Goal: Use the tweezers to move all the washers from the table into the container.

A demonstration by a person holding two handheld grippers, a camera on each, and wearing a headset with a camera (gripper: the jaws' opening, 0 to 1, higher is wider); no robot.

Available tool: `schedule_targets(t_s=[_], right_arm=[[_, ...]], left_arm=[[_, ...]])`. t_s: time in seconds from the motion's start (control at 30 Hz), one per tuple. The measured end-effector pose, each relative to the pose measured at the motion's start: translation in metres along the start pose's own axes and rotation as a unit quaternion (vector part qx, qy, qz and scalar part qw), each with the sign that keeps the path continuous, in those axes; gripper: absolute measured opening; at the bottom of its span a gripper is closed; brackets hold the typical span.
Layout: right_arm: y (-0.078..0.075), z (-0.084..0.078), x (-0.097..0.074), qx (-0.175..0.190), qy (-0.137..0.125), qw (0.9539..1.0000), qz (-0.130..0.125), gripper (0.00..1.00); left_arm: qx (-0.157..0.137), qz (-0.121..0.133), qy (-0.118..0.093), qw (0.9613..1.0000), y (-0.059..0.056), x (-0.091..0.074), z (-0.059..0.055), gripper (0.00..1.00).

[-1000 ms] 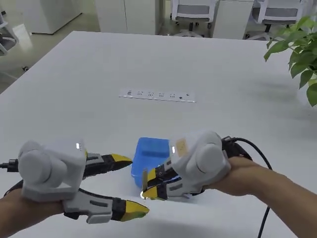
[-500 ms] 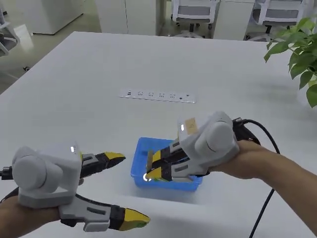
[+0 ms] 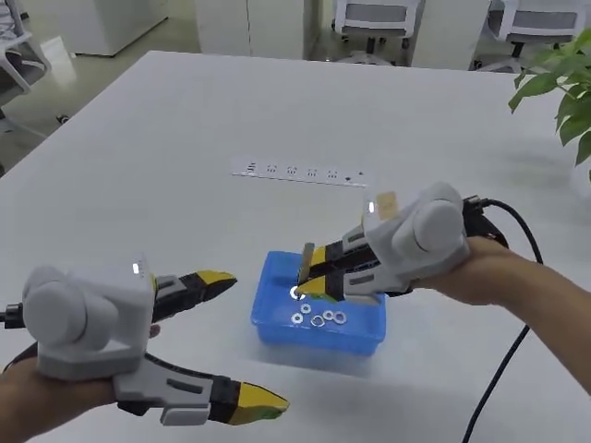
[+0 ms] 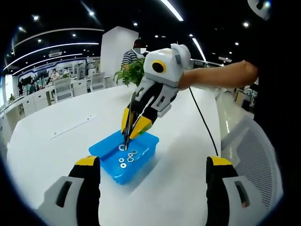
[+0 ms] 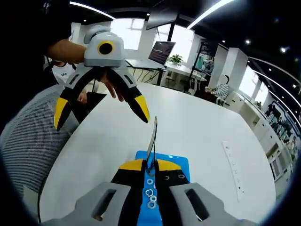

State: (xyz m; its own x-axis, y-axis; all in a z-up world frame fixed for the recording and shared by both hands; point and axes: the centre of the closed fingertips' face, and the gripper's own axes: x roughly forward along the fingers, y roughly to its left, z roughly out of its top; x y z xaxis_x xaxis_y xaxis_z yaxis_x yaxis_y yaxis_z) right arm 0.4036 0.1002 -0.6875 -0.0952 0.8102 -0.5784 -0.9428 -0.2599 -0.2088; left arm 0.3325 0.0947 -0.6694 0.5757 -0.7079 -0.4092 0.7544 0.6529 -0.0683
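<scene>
White surface (image 3: 138, 166) carries a blue container (image 3: 319, 340) close to the person, approx. centre. Beyond it, well apart, a power strip (image 3: 300, 173) lies flat in the surface. Plant leaves (image 3: 563, 83) hang in at far right, and office chairs (image 3: 369, 18) stand behind the far edge. A black cable (image 3: 517, 242) loops from the back of the R tool past the person's forearm.

R tool (image 3: 312, 275) sits over the container's back-right part, jaws together, clamped on tweezers (image 3: 304, 263) that slant down into the container. In the head view its body covers the back rim & right corner. Several washers (image 3: 319, 318) lie in a small cluster on the container floor. One more sits right at the tweezer tips; can't tell if it's pinched or lying loose.

L tool (image 3: 247, 340) hovers just left of the container, jaws wide apart. Its lower jaw reaches toward the front-left corner w/o touching.

Vs 0.5 s ago: R tool was lower & over the container's middle, hiding the inside. Now it's further back/right and the washers are in view. 1 s ago it was at the front-left corner. L tool & container are much as before.
</scene>
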Motion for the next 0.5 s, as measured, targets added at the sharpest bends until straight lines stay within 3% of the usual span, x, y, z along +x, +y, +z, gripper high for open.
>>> schedule_targets(t_s=[0.5], right_arm=[[-0.013,-0.028,0.008,0.010,0.012,0.9999,-0.001,0.09]], left_arm=[[-0.003,0.005,-0.007,1.0000,0.006,0.002,0.003,0.99]])
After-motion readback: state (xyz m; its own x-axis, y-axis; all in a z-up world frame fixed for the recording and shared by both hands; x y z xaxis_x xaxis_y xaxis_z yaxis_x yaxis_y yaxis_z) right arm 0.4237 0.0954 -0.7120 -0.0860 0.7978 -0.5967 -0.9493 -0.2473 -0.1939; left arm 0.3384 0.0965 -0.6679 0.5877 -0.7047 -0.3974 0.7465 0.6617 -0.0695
